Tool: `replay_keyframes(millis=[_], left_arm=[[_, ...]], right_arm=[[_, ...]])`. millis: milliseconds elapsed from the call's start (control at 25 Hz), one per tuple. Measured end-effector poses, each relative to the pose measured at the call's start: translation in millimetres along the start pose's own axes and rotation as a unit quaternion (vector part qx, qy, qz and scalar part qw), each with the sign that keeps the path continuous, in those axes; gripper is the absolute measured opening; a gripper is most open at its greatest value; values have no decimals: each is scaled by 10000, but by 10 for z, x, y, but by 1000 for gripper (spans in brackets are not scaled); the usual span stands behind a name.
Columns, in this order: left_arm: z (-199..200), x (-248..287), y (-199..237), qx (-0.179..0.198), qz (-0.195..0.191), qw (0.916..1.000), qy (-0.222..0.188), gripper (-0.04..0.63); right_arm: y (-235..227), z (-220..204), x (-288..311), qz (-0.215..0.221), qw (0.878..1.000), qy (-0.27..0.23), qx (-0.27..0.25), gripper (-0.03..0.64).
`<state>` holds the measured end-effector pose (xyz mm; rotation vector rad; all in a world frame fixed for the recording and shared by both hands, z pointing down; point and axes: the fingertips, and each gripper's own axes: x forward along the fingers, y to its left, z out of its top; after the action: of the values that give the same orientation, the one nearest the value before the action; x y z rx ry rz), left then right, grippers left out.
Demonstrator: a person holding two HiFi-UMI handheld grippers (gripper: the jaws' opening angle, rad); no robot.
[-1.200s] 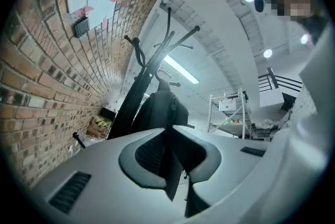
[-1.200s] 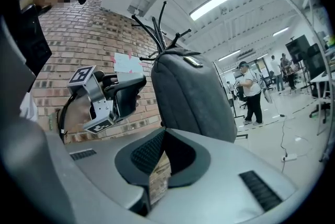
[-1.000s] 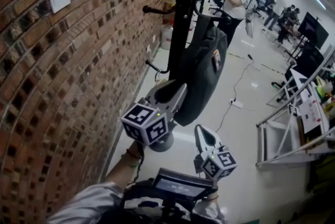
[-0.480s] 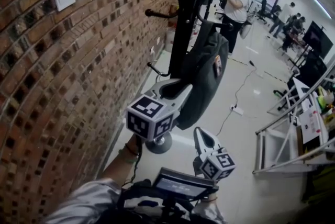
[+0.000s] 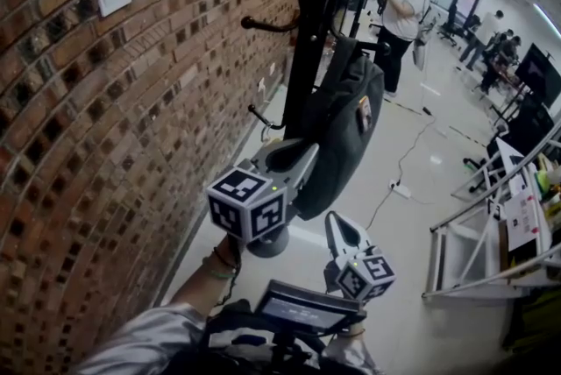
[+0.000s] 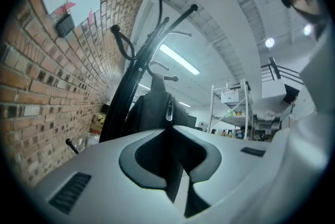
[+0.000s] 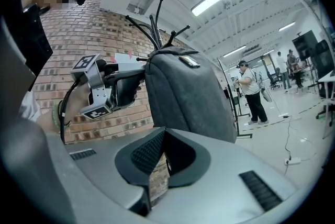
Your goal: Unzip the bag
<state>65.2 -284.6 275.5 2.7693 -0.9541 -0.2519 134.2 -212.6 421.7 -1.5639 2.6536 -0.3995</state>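
Bag (image 5: 344, 137) dark grey; coat stand (image 5: 304, 58) black; wall (image 5: 96, 128) red-brown brick, pale mortar; floor (image 5: 412, 286) pale grey.

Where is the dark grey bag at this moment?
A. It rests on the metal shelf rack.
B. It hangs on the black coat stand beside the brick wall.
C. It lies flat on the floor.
B: in the head view the bag hangs from the black coat stand, off the floor, next to the brick wall.

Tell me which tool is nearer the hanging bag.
The left tool, up beside the bag; the right tool sits lower, clear of it.
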Motion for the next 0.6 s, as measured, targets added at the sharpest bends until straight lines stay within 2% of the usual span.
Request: replay_keyframes(millis=[240,320,440,600], left_arm=[[40,-91,58,-979,-321,9934,-508,31],[49,-113,53,-1161,-354,9907,-610,29],[57,-145,59,-892,-291,9938,-590,26],[44,-135,34,-129,-99,9989,-440,20]], right_arm=[[-34,-14,49,136,9999,10,0,-11],[-48,-36,69,200,9998,-15,-5,-11],[-52,-29,70,172,9998,61,-53,-11],[-45,-12,72,161,9997,144,-82,-11]])
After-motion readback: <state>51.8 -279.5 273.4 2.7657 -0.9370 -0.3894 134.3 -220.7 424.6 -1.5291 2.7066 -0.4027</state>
